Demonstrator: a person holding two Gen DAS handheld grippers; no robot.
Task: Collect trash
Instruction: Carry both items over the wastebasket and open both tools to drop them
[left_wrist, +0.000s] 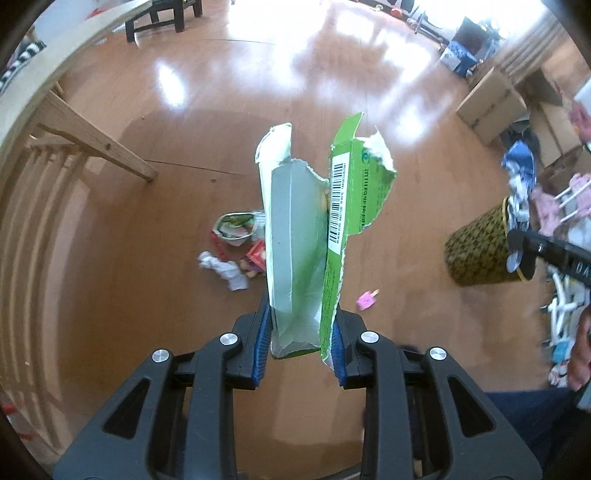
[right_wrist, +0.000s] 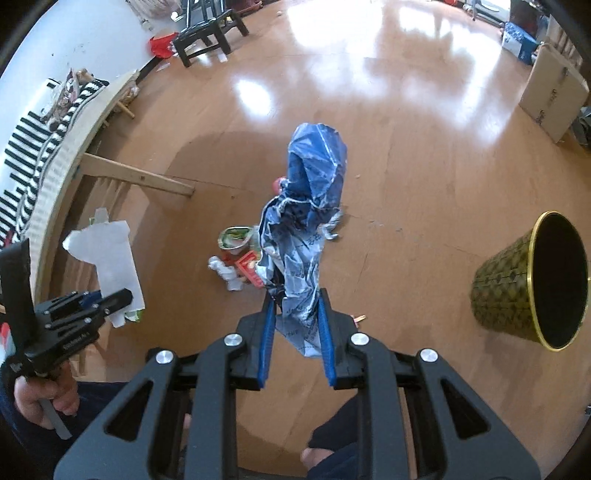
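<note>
The left tool (left_wrist: 301, 343) is clamped on a torn green carton (left_wrist: 314, 236), its blue pads pressing the carton's lower end from both sides. The carton stands straight out from the pads, long axis in line with the fingers, its ripped open end farthest from the tool and its grey-white inner face turned towards the camera, barcode strip on the right flap.

The right tool (right_wrist: 297, 332) is closed on a crumpled blue plastic wrapper (right_wrist: 304, 221), pinched near its lower part; a short tail hangs back between the fingers and the bulk of it reaches away from the tool along the fingers' line.

Beyond both tools, on the wooden floor (right_wrist: 406, 184), lies a small heap of trash (right_wrist: 238, 258): an open foil pouch, red packaging and a white crumpled wad. A pink scrap (left_wrist: 366, 301) lies on the floor just right of the left tool's fingers.

Further right of the right tool sits a woven wastebasket (right_wrist: 506, 288) with a gold rim; from that side its inside looks dark and I cannot tell what is in it. Cardboard boxes (left_wrist: 491, 105) stand far off beyond it.
</note>
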